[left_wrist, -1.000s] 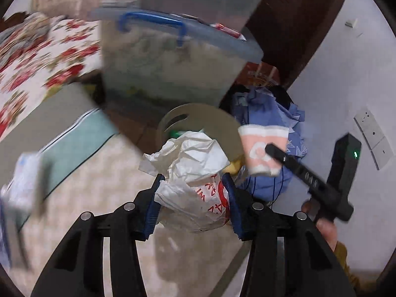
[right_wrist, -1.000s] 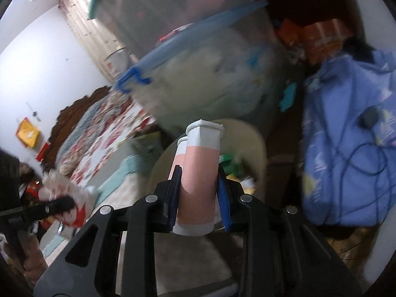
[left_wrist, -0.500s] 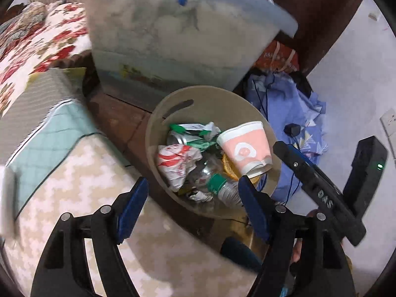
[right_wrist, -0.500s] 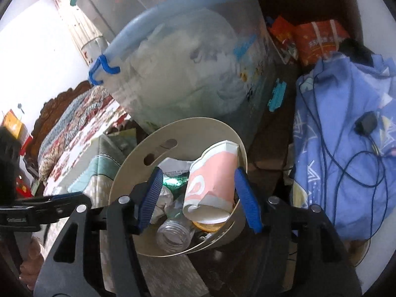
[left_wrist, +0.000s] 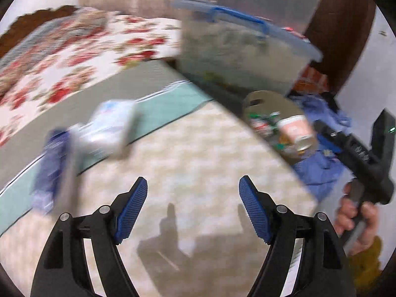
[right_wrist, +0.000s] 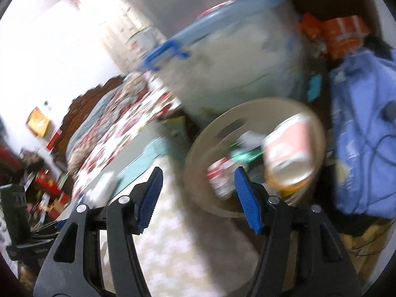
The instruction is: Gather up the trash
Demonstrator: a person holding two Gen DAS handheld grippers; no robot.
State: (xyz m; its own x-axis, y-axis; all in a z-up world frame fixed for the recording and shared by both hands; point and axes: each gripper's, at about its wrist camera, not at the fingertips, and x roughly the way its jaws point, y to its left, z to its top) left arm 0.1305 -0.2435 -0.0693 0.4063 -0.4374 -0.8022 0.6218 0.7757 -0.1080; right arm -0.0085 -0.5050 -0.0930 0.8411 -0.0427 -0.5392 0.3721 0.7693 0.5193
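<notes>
Left gripper: blue pads apart, nothing between them. It hangs over a cream zigzag-patterned cover, its shadow falling on the cloth just below the fingertips. Bare cloth on all sides of the pads.

To its left, a white-and-blue packet and a dark blue box lie near the seam where the cream cover meets a teal-and-grey blanket; both too blurred to identify. Beyond that, a red floral bedspread.

The cream cover's right edge runs diagonally; past it, lower down, sits the beige waste bin, with a pink paper cup lying on its side on top of the other trash.

Right gripper: pads also apart and empty, held above the same cover's edge, the bin just beyond its right pad. The cup rests against the bin's far-right wall; red-and-white wrapper and green scraps beside it.

Bin hemmed in: a clear storage tub with blue lid close behind it, blue garment with black cord close on the right. A hand grips the right tool's handle at the left view's edge.
</notes>
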